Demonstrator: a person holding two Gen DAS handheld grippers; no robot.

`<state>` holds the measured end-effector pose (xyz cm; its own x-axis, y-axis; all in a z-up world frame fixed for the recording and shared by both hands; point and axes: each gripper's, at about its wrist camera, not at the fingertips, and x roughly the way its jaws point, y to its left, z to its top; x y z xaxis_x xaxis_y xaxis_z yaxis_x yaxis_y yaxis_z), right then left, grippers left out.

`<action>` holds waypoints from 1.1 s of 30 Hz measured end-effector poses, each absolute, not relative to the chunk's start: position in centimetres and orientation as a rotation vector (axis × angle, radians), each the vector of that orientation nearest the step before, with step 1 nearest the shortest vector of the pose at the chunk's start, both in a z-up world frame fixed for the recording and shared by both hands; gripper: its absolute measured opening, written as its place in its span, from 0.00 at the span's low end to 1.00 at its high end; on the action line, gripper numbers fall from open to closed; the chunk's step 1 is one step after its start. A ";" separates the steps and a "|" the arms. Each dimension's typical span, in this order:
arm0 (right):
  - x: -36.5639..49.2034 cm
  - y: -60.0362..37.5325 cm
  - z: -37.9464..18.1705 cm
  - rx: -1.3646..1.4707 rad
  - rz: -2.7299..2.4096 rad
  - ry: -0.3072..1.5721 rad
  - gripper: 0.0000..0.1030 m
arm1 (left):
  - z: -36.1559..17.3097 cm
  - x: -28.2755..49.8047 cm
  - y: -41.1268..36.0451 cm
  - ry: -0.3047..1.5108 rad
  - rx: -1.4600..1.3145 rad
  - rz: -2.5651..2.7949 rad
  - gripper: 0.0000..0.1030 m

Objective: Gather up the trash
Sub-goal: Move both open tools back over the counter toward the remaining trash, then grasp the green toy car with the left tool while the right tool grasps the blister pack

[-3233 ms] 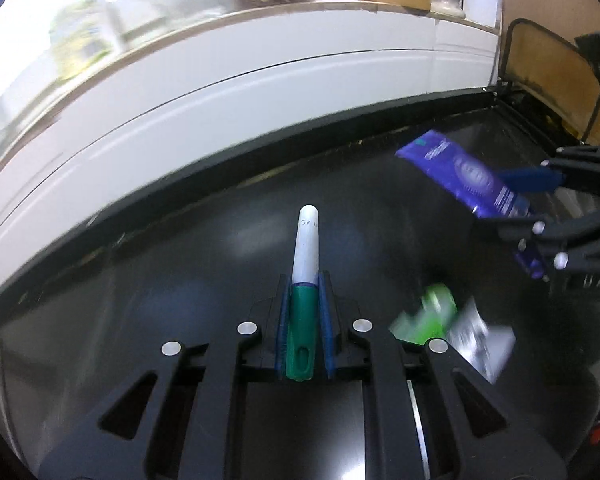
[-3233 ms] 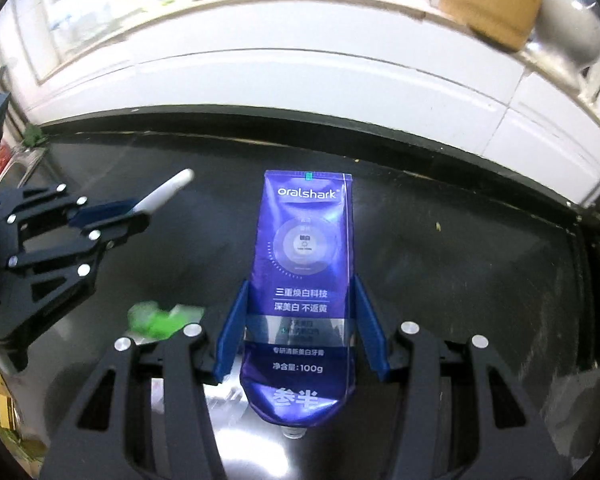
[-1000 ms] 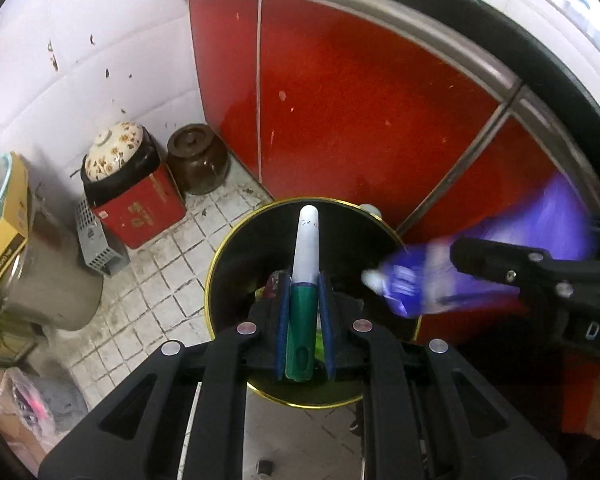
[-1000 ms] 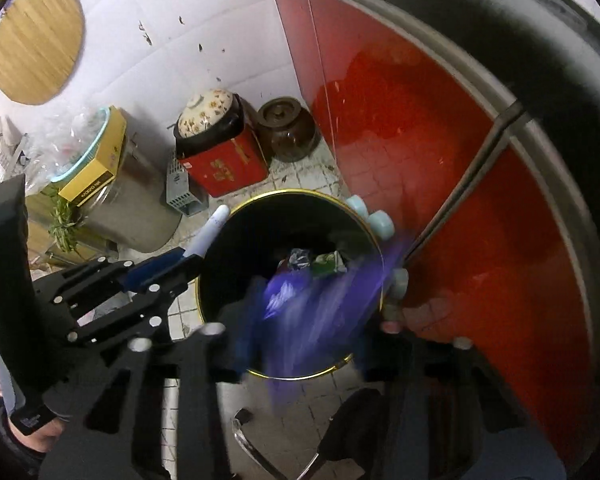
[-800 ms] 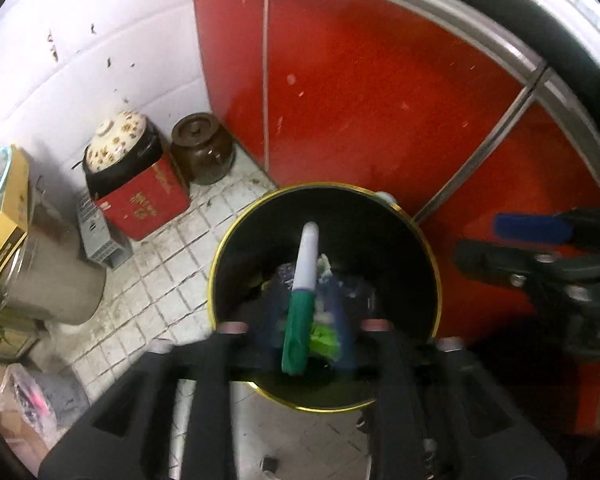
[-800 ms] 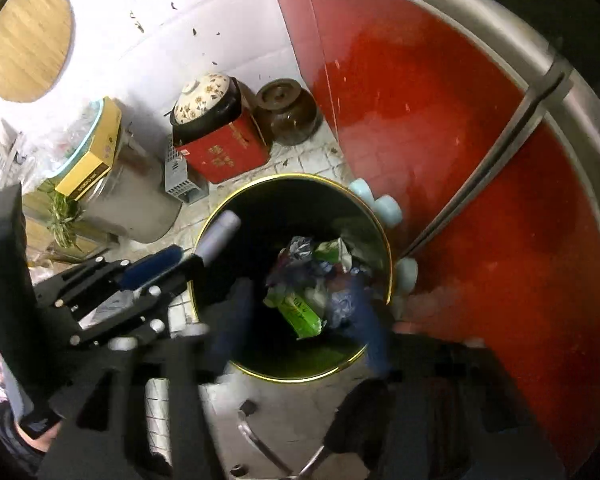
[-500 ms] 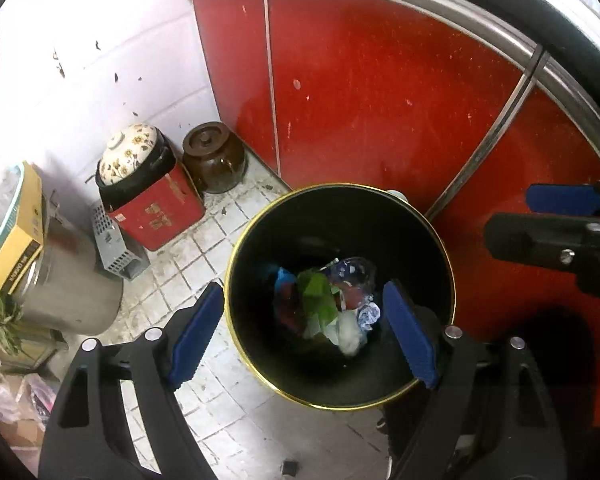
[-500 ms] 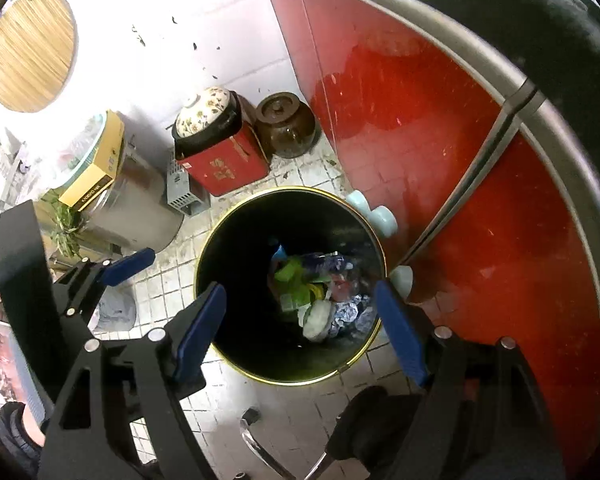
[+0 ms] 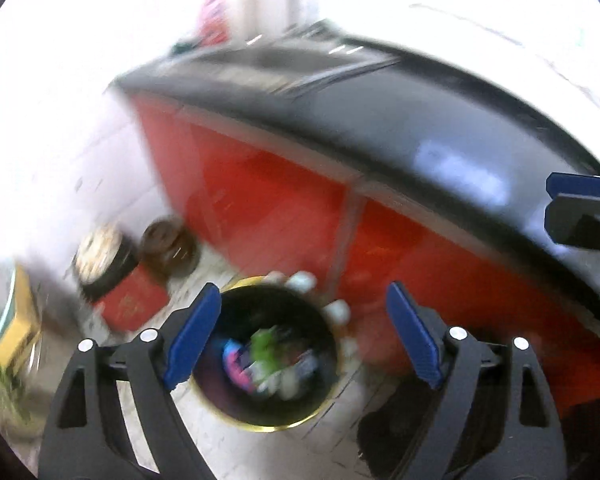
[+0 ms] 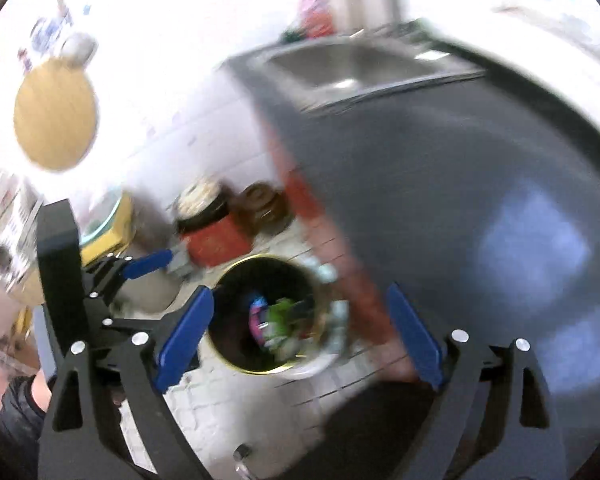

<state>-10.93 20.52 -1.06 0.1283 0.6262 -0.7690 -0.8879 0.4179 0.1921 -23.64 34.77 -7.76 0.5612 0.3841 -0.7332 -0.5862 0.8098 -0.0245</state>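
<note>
A black trash bin with a gold rim point(image 9: 220, 402) stands on the tiled floor below the counter and holds mixed trash point(image 9: 268, 354). It also shows in the right wrist view point(image 10: 236, 364) with the trash point(image 10: 278, 320) inside. My left gripper point(image 9: 304, 336) is open and empty, high above the bin. My right gripper point(image 10: 300, 336) is open and empty too. Both views are blurred by motion. The left gripper's fingers point(image 10: 148, 264) show at the left of the right wrist view.
A dark countertop point(image 10: 460, 184) with a steel sink point(image 10: 352, 64) lies ahead, over red cabinet doors point(image 9: 268, 196). A red box with a patterned pot point(image 9: 112, 280), a brown jar point(image 9: 168, 244) and a yellow box point(image 9: 16, 328) stand on the floor left of the bin.
Both grippers let go over the bin: the green and white marker and the purple toothpaste tube dropped in. Both grippers, open, have since tilted up toward the counter.
</note>
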 end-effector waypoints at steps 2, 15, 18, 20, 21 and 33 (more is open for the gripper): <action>-8.3 15.1 1.1 -0.296 1.034 0.875 0.84 | -5.8 -20.8 31.7 0.766 -0.234 0.494 0.82; 1.9 -17.2 3.5 -0.105 0.500 0.835 0.86 | -0.6 -2.3 7.3 0.712 0.046 -0.108 0.84; 2.8 -20.1 2.3 -0.121 0.499 0.847 0.86 | -0.9 0.6 4.3 0.734 0.078 -0.178 0.84; 4.0 -21.3 1.3 -0.133 0.519 0.856 0.86 | -1.3 2.4 2.8 0.742 0.116 -0.203 0.84; 4.6 -21.6 0.8 -0.144 0.537 0.857 0.86 | -1.4 3.1 2.4 0.750 0.131 -0.211 0.84; 10.6 -19.6 -4.4 -0.373 0.726 0.889 0.86 | -4.4 16.2 -2.9 0.866 0.398 -0.496 0.84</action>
